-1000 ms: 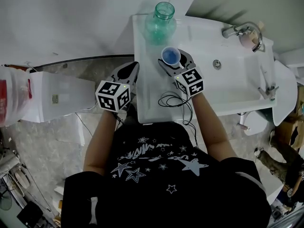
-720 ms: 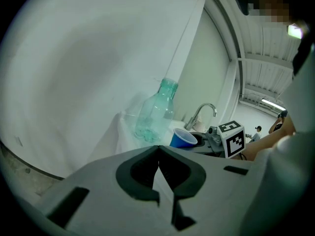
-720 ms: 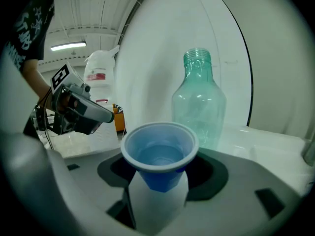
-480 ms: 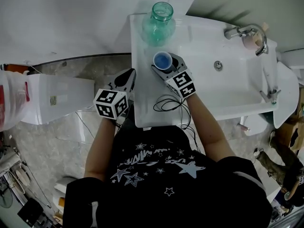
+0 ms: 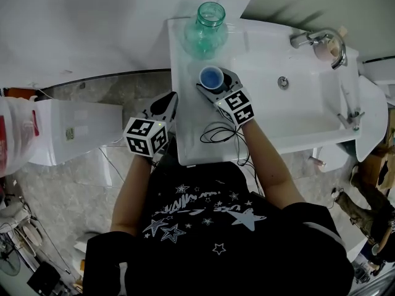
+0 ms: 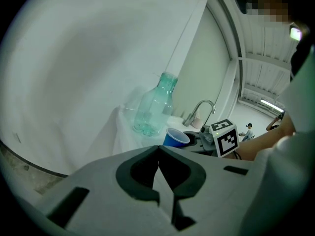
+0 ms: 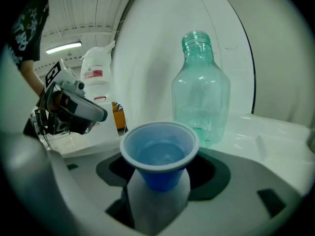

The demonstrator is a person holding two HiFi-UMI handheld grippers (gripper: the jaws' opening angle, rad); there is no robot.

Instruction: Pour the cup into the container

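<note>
my left gripper [image 5: 165, 103] sits out to the left and a little nearer my body than the other, tilted slightly down, jaws closed together on nothing. my right gripper [image 5: 215, 79] reaches further forward, also tilted down. its jaws have just been opening, and the blue cup [image 7: 160, 154] stands between them, pads seemingly off its wall. both forearms are bare and stretched ahead.

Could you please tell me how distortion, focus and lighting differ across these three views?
Head view: evenly lit and sharp throughout. Left gripper view: strong fisheye with dark corners and curved wall lines, the near left gripper soft. Right gripper view: the same fisheye, the cup and bottle crisp, a ceiling lamp glaring at upper left.
</note>
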